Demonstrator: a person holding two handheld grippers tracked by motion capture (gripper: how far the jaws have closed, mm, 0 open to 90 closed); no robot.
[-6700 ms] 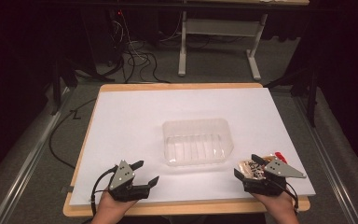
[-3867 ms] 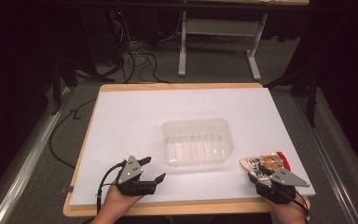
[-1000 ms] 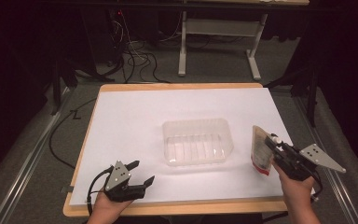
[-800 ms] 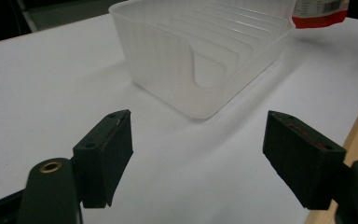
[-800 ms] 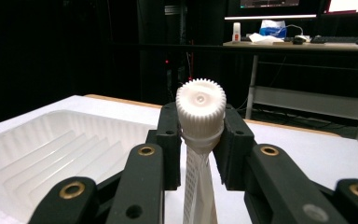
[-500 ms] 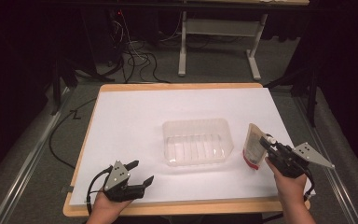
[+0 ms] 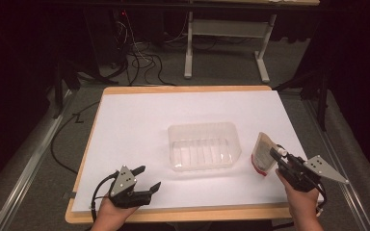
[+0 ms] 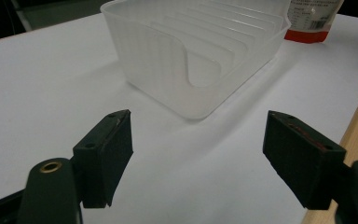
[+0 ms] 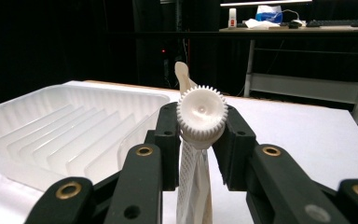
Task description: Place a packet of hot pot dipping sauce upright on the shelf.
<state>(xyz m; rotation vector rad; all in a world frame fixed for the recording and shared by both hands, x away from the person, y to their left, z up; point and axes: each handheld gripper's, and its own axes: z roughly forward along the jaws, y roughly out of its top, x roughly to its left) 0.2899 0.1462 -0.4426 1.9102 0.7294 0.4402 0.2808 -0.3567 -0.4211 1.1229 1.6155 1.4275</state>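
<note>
No text can be read here. The pouch (image 8: pixel 313 18), at the upper right of the left gripper view, carries fine print and a barcode-like patch, too blurred to make out.

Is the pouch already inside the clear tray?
No, the pouch stands on the table right of the clear tray, clamped by the right gripper.

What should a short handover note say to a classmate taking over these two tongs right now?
Right tongs: shut on the pouch at its white cap, holding it up just right of the clear tray.
Left tongs: open, holding nothing, at the near left of the white table.
Done: pouch gripped and raised.
Left, most likely: set the pouch into the tray, which holds nothing so far.
</note>
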